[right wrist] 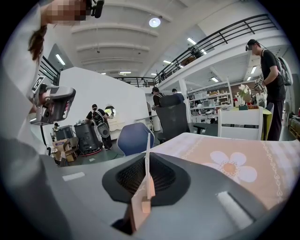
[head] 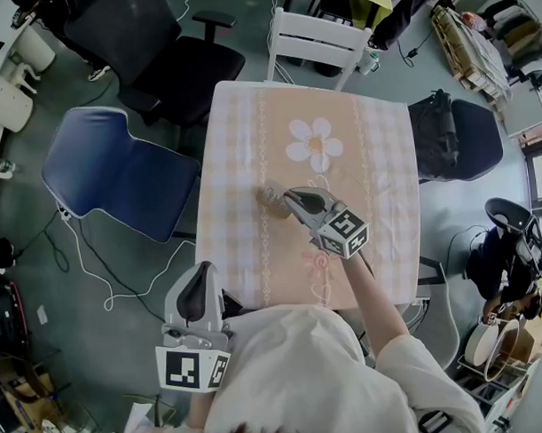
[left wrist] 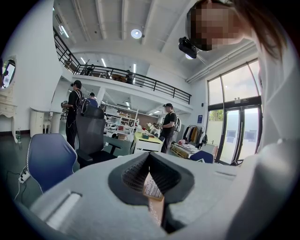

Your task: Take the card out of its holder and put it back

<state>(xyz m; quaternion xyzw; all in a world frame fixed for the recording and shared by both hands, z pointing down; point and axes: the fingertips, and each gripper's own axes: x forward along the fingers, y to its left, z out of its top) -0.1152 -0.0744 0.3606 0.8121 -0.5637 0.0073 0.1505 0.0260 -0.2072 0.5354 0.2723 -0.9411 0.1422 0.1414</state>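
Observation:
My right gripper [head: 288,196] hovers over the middle of the table [head: 250,123], which wears a peach checked cloth with a flower print. It is shut on a thin tan card holder [head: 271,200]. In the right gripper view the holder [right wrist: 148,180] stands edge-on between the closed pads of this gripper [right wrist: 147,161]. My left gripper [head: 202,277] is off the table's near left corner, close to my body. In the left gripper view that gripper [left wrist: 150,159] is shut on a peach card [left wrist: 153,188] with a printed barcode label. The card does not show in the head view.
A blue chair [head: 119,172] stands left of the table, a black office chair [head: 172,55] behind it, a white chair [head: 323,41] at the far edge and a dark chair [head: 468,138] on the right. Cables lie on the floor at the left. People stand far off in both gripper views.

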